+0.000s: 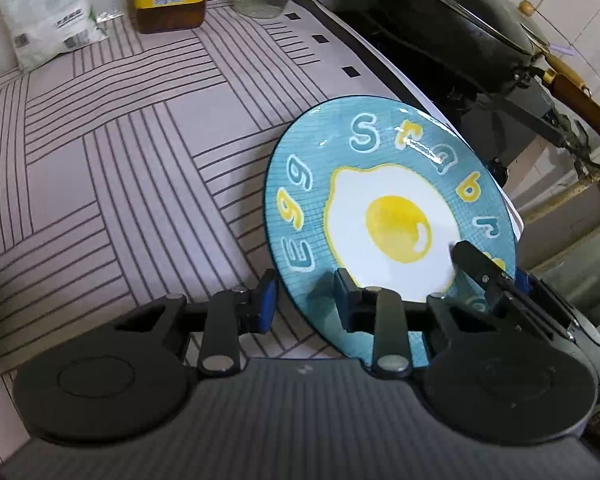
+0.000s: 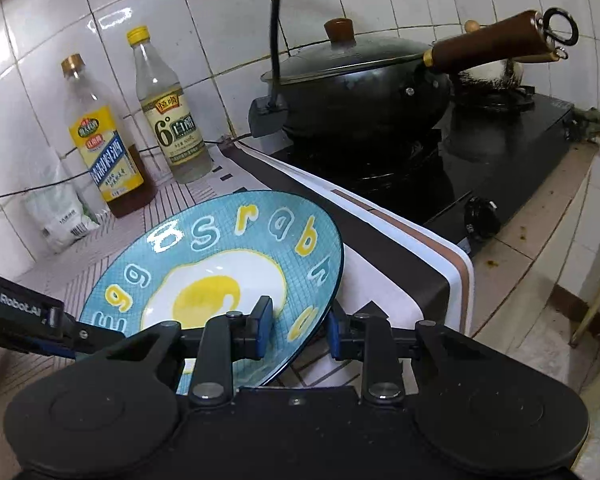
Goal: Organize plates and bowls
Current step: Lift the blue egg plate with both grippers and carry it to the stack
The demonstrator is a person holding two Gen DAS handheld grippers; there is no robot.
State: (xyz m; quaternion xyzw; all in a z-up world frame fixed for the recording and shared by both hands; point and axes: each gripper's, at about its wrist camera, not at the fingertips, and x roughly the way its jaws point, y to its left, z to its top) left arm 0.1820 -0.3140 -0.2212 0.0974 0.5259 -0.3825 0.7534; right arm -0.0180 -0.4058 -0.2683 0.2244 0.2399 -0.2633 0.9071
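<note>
My two claws (image 1: 304,300) (image 2: 300,326) both straddle one blue egg plate's (image 2: 220,264) rim, pads apparently gripping; I should keep it level, lowering gently.

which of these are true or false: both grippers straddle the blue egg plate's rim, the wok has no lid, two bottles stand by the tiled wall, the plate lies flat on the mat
1. Both the left gripper and the right gripper have their fingers either side of the plate rim. True.
2. The wok has no lid. False: a lid with a brown knob covers it.
3. Two bottles, one dark and one clear, stand by the tiled wall. True.
4. The plate lies flat on the striped mat. False: it is tilted, one edge raised.
</note>
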